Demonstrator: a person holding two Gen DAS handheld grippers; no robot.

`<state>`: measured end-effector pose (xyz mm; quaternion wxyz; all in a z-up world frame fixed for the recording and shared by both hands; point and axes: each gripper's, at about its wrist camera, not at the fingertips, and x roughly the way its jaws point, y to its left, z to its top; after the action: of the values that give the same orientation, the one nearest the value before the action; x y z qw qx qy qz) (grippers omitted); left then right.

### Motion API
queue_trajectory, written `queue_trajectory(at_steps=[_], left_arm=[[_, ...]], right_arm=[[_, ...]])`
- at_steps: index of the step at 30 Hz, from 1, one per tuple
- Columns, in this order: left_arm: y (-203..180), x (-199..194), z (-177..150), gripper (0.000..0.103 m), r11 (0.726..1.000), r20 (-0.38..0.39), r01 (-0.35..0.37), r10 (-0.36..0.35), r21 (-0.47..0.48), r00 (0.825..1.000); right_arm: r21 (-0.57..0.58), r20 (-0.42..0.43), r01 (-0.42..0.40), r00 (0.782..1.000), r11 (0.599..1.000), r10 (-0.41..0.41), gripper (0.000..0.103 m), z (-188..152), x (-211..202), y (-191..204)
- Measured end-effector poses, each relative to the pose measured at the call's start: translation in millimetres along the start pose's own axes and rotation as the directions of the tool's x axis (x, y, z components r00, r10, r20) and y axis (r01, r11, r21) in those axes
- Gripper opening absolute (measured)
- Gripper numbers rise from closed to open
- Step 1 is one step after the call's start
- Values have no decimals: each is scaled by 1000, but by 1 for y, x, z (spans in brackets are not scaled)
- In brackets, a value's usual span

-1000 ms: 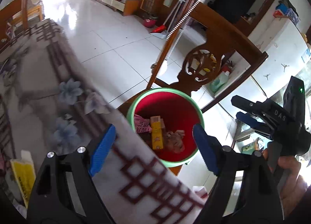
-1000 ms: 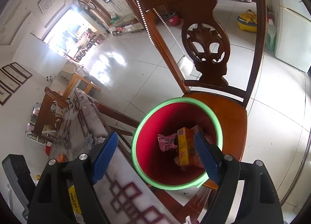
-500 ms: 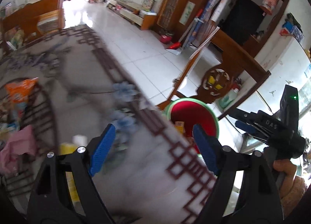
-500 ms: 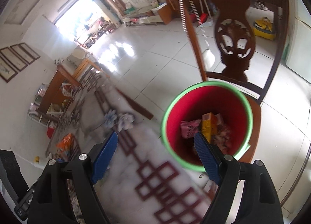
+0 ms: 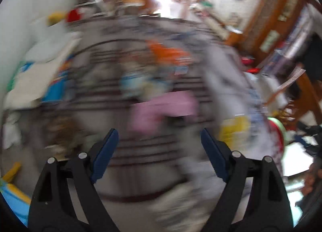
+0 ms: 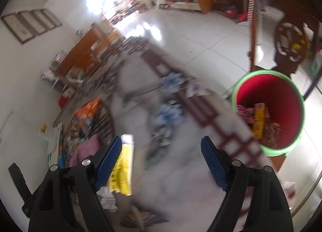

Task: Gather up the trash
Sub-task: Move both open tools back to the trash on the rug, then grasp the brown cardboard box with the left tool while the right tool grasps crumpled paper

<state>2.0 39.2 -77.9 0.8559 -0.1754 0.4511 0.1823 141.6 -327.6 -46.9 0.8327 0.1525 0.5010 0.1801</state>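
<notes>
Patterned tablecloth [image 6: 181, 171] littered with wrappers, red bin [image 6: 267, 111] beside wooden chair [image 6: 285, 37], tiled floor [image 6: 201, 37]

— What moved since a second ago?
— I swung both grippers off the red bin [image 6: 268, 111] and back over the table [image 6: 181, 171]. The left gripper [image 5: 159, 151] widened slightly, empty, and faced the pink wrapper [image 5: 163, 109]; the bin slid to the right gripper's [image 6: 161, 158] side.

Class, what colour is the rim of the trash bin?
Green rim, red inside; clearest in the right wrist view.
</notes>
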Motion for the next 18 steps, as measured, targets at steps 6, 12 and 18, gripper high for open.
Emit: queue_trajectory(at_steps=[6, 12, 18], left_arm=[[92, 19, -15, 83, 977, -109, -210, 205, -33, 973], [126, 50, -24, 83, 971, -203, -228, 209, -74, 957], [122, 63, -27, 46, 978, -212, -184, 160, -96, 964]], right_arm=[[-128, -49, -57, 997, 990, 51, 78, -4, 22, 68], [-246, -110, -129, 988, 961, 105, 78, -5, 45, 138], [-351, -160, -174, 979, 920, 124, 78, -8, 71, 194]])
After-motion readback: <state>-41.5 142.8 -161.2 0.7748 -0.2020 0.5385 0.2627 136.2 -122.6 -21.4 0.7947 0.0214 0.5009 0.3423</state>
